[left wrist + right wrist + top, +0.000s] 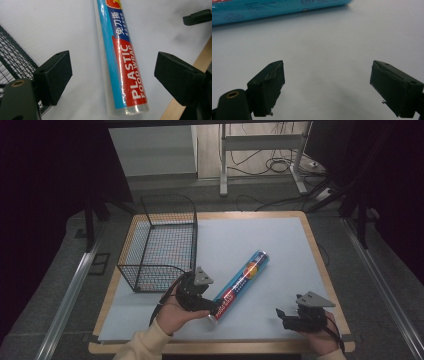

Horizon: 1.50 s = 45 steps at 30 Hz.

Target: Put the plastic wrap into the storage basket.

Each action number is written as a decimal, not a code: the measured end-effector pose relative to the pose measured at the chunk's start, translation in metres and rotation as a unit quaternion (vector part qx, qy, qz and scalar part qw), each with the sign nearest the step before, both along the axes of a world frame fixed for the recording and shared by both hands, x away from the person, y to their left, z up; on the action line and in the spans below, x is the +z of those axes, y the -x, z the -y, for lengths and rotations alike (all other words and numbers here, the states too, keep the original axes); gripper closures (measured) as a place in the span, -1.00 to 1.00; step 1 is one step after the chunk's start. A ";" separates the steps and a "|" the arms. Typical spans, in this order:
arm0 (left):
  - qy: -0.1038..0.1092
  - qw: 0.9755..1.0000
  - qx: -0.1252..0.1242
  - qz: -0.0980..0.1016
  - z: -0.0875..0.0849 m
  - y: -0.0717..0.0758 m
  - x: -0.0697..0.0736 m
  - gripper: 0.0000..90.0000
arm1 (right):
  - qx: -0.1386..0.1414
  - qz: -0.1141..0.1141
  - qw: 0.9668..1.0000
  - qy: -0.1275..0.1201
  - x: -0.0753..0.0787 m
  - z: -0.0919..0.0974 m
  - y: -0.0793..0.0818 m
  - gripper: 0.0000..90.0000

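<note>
Left gripper [214, 306] was held at the near end of the plastic food wrap roll [241, 284], its jaws spread wide and nothing pinched between them. In the left gripper view the roll [122, 62] was seen lying between the two black pads [53, 75], untouched by either, with clear worktop on both sides of it. The roll lay flat on the pale blue mat [270, 240] of the worktop, slanting from near left to far right, just right of the wire basket [162, 242] and apart from it.

Right gripper [285, 316] was held low at the near right of the mat, well apart from the roll, with its jaws likewise spread and empty; in the right gripper view the roll's blue side [274, 8] was seen beyond them at the far edge.

The roll was judged to be light to moderate in weight and stiff along its length, presumably wound on a card core, so little bending would be expected. Its glossy printed sleeve looked smooth and was judged slippery, and as a cylinder it would be prone to rolling on the mat. A hold across the round body was judged best, squarely over its axis. A grip at the near end would let the far end sag or swing, so a hold nearer the middle would give better balance. Firm pressure would probably be tolerated, though a hard squeeze could dent the core.
</note>
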<state>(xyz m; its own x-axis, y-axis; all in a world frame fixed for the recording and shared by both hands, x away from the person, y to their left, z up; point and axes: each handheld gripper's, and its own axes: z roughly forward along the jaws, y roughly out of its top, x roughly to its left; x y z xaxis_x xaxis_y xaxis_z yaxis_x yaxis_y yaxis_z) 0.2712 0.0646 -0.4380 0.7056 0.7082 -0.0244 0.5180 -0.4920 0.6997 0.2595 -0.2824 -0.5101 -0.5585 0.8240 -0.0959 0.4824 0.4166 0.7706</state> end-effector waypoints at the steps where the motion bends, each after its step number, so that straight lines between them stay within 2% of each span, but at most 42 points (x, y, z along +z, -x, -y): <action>1: -0.001 1.000 0.000 -0.001 0.001 -0.002 0.000 -0.67 | 0.000 0.000 1.000 0.001 0.000 0.000 0.000 -0.71; 9: -0.005 1.000 -0.004 0.004 0.012 -0.009 0.003 -0.67 | -0.003 0.003 1.000 0.001 0.000 0.001 0.000 -0.70; 19: -0.014 1.000 -0.014 -0.007 0.034 -0.022 0.000 -0.69 | 0.000 0.004 1.000 -0.002 0.001 0.001 0.000 -0.70; 22: -0.009 1.000 -0.011 -0.002 0.039 -0.027 0.002 -0.65 | 0.000 0.005 1.000 -0.004 0.002 0.000 0.000 -0.70; 25: -0.013 1.000 -0.011 -0.003 0.046 -0.033 0.002 -0.65 | 0.001 0.007 1.000 -0.005 0.003 0.000 0.000 -0.70; 38: -0.050 0.998 -0.013 -0.033 0.072 -0.056 -0.012 -0.65 | 0.000 0.008 1.000 -0.005 0.003 0.001 0.000 -0.70; 45: -0.056 0.997 -0.010 -0.044 0.079 -0.064 -0.017 -0.65 | 0.000 0.008 1.000 -0.004 0.003 0.001 -0.001 -0.70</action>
<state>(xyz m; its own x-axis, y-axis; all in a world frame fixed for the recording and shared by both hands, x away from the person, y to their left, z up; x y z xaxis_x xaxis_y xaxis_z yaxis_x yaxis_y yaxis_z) 0.3354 -0.0143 -0.4552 0.7180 0.6960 -0.0087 0.5647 -0.5752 0.5917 0.2602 -0.2834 -0.5076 -0.5565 0.8251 -0.0974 0.4707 0.4097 0.7814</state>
